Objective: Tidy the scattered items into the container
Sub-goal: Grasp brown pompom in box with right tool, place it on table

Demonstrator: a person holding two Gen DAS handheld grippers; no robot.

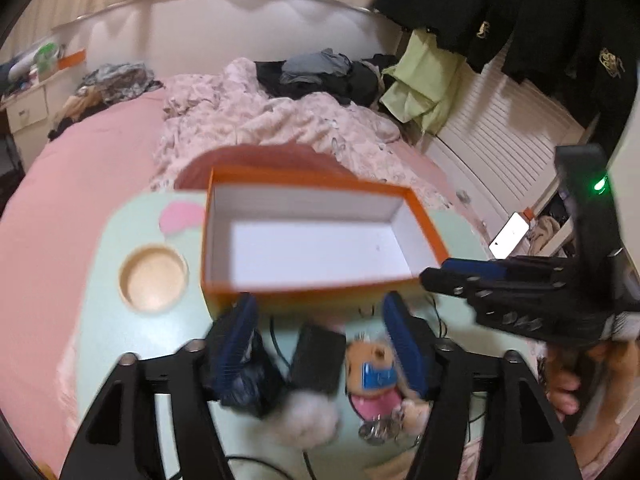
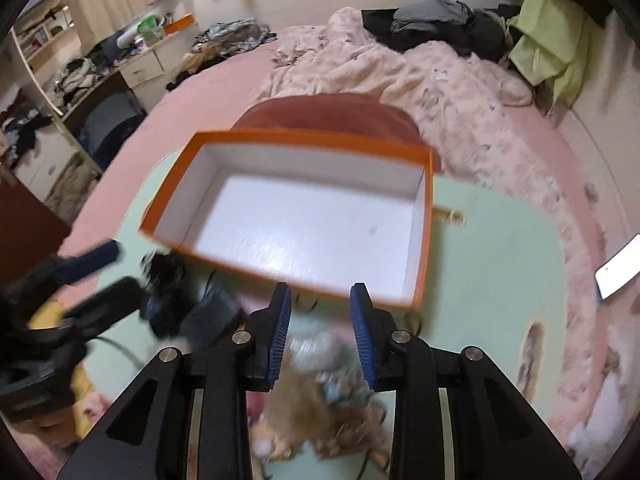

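Note:
An orange box [image 1: 320, 236] with a bare white inside stands on the mint-green lap table [image 1: 100, 320]; the right wrist view shows the box [image 2: 304, 216] too. Just in front of it lie a black adapter [image 1: 318, 360], a dark pouch [image 1: 248, 380], a pink fluffy ball [image 1: 312, 420] and a plush toy keychain [image 1: 372, 376]. My left gripper [image 1: 320, 320] hovers open above these, holding nothing. My right gripper [image 2: 322, 320] is open over the blurred plush toy [image 2: 320, 408], pads touching nothing. Each gripper shows in the other's view: right gripper [image 1: 440, 276], left gripper [image 2: 104, 276].
A round cup recess [image 1: 154, 278] sits in the table's left part. A black cable [image 1: 276, 344] runs under the items. A lit phone [image 1: 509, 236] lies right of the table. The table rests on a pink bed with a crumpled blanket [image 1: 280, 120] and clothes behind.

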